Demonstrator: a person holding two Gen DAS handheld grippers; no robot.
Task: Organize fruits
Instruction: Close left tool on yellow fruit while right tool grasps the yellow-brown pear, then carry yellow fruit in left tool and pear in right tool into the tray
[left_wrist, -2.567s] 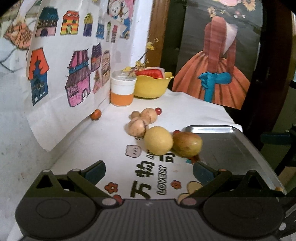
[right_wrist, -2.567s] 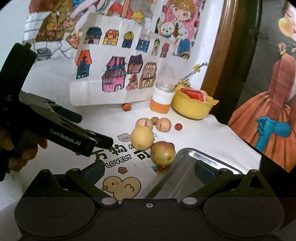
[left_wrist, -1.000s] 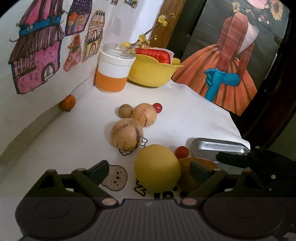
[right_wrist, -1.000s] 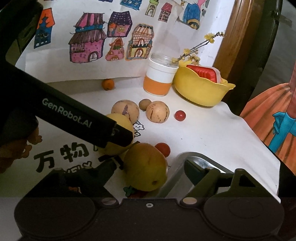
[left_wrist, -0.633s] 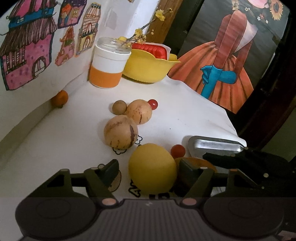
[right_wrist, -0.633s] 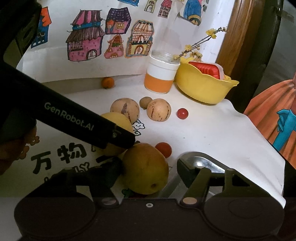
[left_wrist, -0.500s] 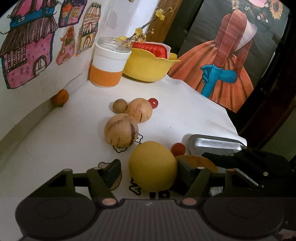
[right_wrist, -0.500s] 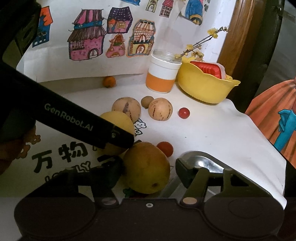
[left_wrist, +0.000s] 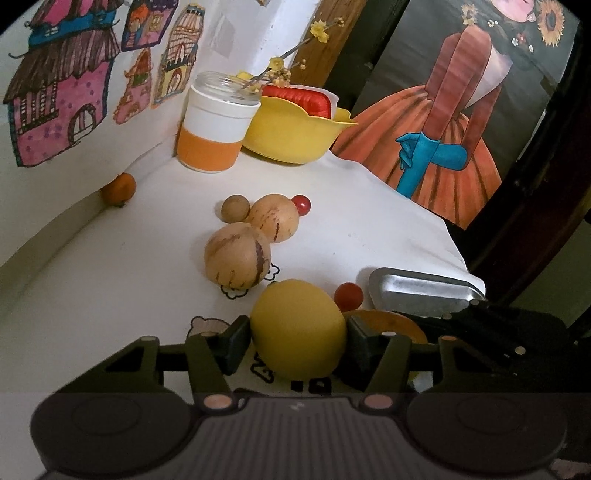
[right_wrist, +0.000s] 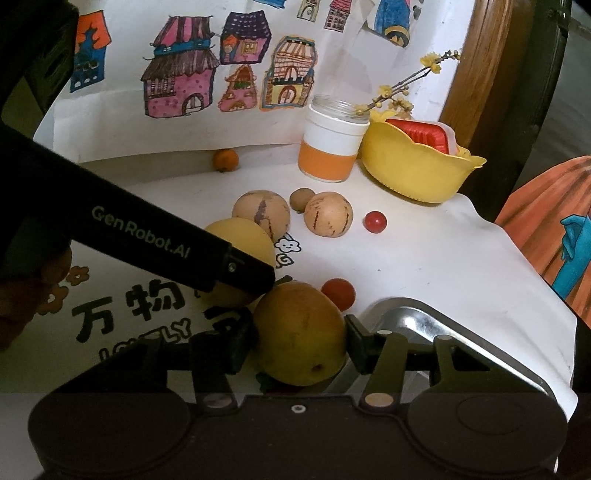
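Observation:
On the white printed cloth, my left gripper (left_wrist: 295, 345) is shut on a round yellow fruit (left_wrist: 299, 321), a pad touching each side. Seen from the right wrist, its black finger (right_wrist: 166, 251) crosses that yellow fruit (right_wrist: 240, 240). Just to the right, my right gripper (right_wrist: 299, 341) is shut on an orange-yellow mango (right_wrist: 301, 332), which rests against the corner of the metal tray (right_wrist: 424, 317). From the left wrist, the mango (left_wrist: 391, 321) is mostly hidden behind my right finger. Two striped tan fruits (left_wrist: 236, 258) (left_wrist: 277, 218) lie further back.
A small brown ball (left_wrist: 235, 208), two red cherry tomatoes (left_wrist: 301, 205) (left_wrist: 349, 295) and a small orange fruit (left_wrist: 119, 188) lie loose. A white-and-orange jar (left_wrist: 214, 129) and a yellow bowl (left_wrist: 295, 136) stand at the back. The cloth's edge drops off on the right.
Both grippers came forward and down onto the two front fruits. Their fingers went from wide open to shut, the left on the yellow fruit, the right on the mango.

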